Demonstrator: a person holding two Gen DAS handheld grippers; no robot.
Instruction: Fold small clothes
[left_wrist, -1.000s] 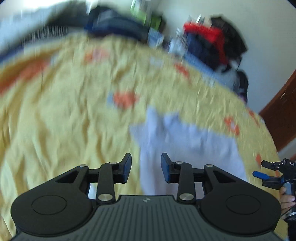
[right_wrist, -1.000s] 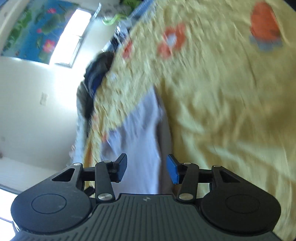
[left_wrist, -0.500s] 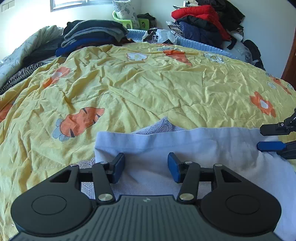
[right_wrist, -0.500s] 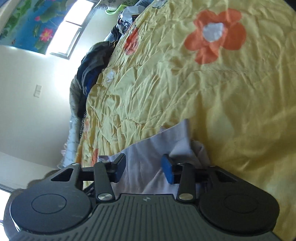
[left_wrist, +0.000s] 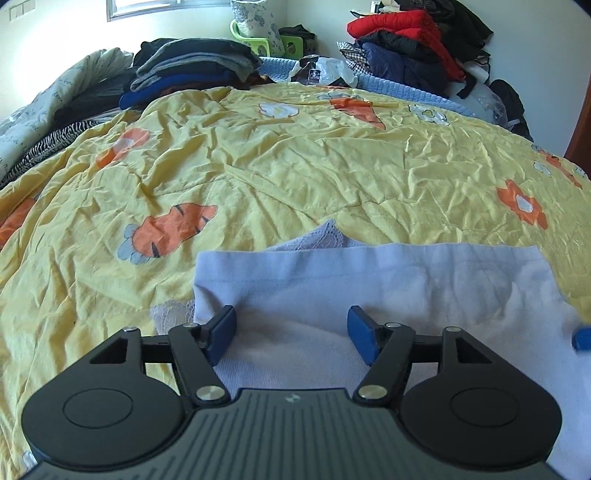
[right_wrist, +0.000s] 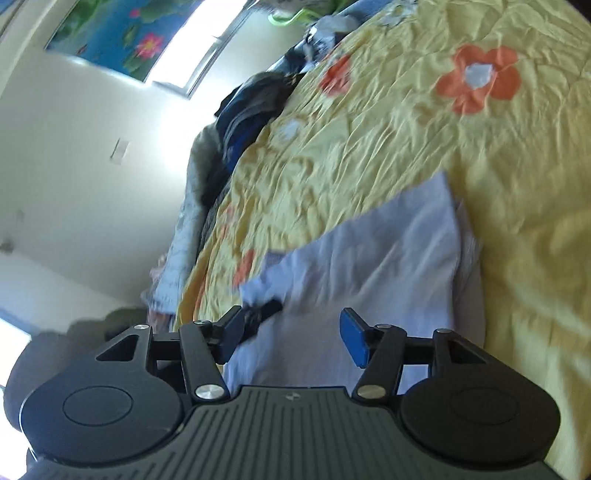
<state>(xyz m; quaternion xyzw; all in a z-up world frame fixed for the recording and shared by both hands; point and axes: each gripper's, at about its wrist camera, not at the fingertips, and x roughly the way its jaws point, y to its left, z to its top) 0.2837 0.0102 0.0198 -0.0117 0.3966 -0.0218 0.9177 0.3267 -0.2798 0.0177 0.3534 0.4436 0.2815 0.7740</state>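
Lavender cloth (left_wrist: 388, 280) lies spread on the yellow bedspread (left_wrist: 295, 173), a small pale garment with its far edge folded straight across and a scrap of lace trim (left_wrist: 325, 236) peeking out behind that fold. More lace (left_wrist: 170, 314) shows at its near left corner. Over it sits the left gripper (left_wrist: 291, 328), jaws spreading apart right now, blue pads clear of the fabric, nothing pinched between them, only the cloth lying flat below. At the right edge of the left view a blue pad of the right gripper (left_wrist: 581, 338) pokes in, over the garment's right side. Switch to the right wrist view, tilted and a little blurred: the right gripper (right_wrist: 291, 336) is also opening, jaws apart over the same garment (right_wrist: 369, 266), and nothing is caught between the pads. The left gripper's dark fingertip (right_wrist: 267, 308) shows just beyond the right gripper's left finger. Far across the bed, stacked dark clothes (left_wrist: 192, 70) and a red jacket (left_wrist: 399, 26) line the wall.
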